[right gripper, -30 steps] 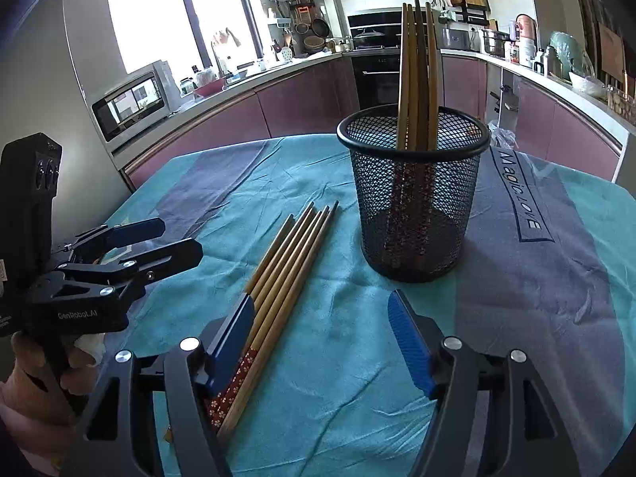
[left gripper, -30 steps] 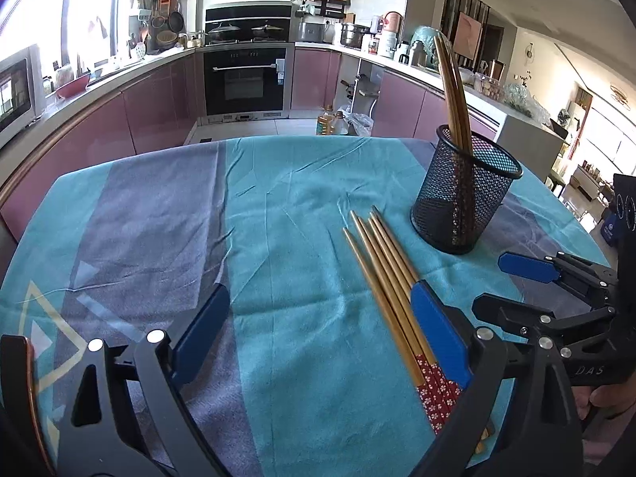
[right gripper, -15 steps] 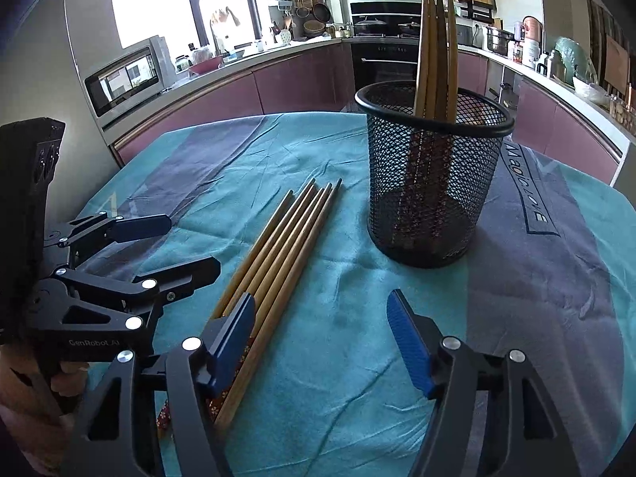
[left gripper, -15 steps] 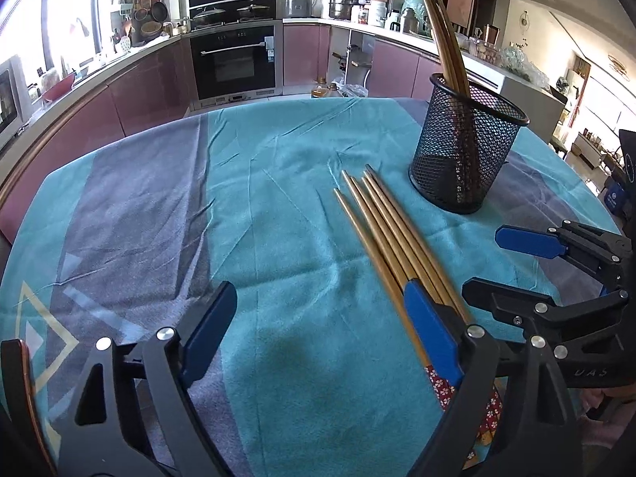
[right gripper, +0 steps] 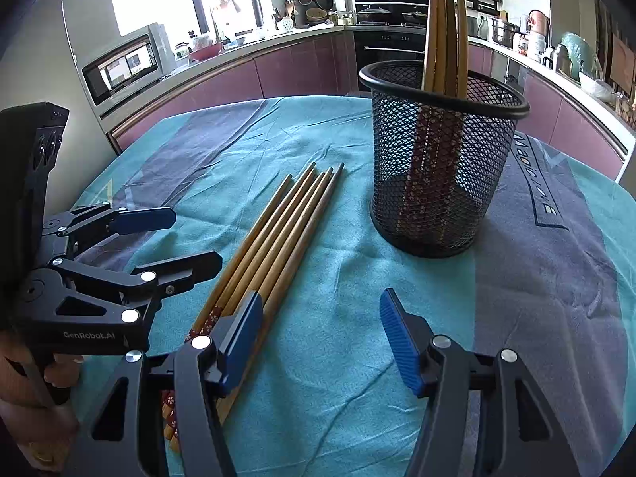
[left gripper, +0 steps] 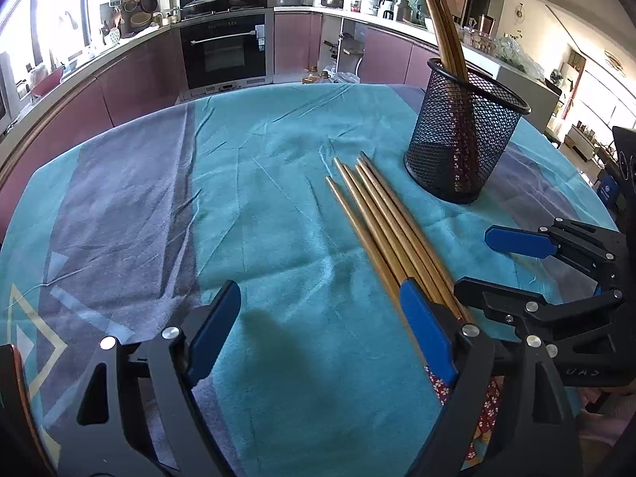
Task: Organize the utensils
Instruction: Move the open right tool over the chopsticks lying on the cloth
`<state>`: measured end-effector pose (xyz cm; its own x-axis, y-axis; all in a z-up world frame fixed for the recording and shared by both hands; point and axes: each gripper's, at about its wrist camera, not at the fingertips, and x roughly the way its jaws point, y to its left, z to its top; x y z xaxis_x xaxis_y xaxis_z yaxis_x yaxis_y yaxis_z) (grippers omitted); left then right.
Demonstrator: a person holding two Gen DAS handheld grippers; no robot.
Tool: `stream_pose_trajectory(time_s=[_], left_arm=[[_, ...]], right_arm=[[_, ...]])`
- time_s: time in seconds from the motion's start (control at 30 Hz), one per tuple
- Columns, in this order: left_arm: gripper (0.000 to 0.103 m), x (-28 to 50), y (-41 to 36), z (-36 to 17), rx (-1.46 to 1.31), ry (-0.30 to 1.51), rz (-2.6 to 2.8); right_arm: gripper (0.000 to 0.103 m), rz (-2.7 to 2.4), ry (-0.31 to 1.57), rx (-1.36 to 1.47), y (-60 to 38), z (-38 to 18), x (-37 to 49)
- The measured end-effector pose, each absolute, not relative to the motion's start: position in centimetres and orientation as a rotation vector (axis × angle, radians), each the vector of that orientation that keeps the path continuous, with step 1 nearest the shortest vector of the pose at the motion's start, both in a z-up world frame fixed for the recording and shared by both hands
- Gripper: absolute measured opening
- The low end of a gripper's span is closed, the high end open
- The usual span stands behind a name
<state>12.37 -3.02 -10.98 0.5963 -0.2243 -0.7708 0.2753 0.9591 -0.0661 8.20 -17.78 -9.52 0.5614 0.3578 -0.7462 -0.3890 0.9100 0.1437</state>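
**Both grippers open over the loose chopsticks, nothing gripped**

Left gripper [left gripper: 318,326]: jaws apart and just been closing in. Only tablecloth [left gripper: 278,206] sits in the gap. Its right blue pad overlaps the near ends of the loose chopsticks [left gripper: 381,222] in the left wrist view; cannot tell if it touches them. From the right wrist view this gripper [right gripper: 187,238] sits just left of the bundle, a hand [right gripper: 35,393] on its handle.

Loose chopsticks: one tight bundle lying flat on the teal cloth, between the two grippers. Thin tips point away from the cameras, toward the kitchen counters. The thick ends with the red flower pattern are nearest, partly hidden under the gripper fingers. I count about five or six sticks.

Right gripper [right gripper: 322,342]: jaws apart, narrower than the left, also just been closing. Bare cloth between the pads. Its left pad lies over the right edge of the bundle [right gripper: 278,246] in its own view; contact not clear. In the left wrist view it [left gripper: 501,266] shows at the right of the bundle, fingers pointing inward toward the sticks.

Mesh cup [right gripper: 437,151]: black, upright, on the cloth past the bundle and to its right, near but not touching. Four chopsticks [right gripper: 445,28] stand in it, tips up, leaning on the far rim.

Kitchen counters, oven [left gripper: 224,49] and microwave [right gripper: 123,63] behind the table.
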Motion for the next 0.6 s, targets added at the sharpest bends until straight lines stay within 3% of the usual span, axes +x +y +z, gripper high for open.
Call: stream_pose_trajectory(time_s=[0.6], left_arm=[[0.077,13.5,-3.7,-11.7,0.083,0.921,-0.301]], right_arm=[[0.054,0.45,0.88,-0.053,-17.8,-9.5,8.3]])
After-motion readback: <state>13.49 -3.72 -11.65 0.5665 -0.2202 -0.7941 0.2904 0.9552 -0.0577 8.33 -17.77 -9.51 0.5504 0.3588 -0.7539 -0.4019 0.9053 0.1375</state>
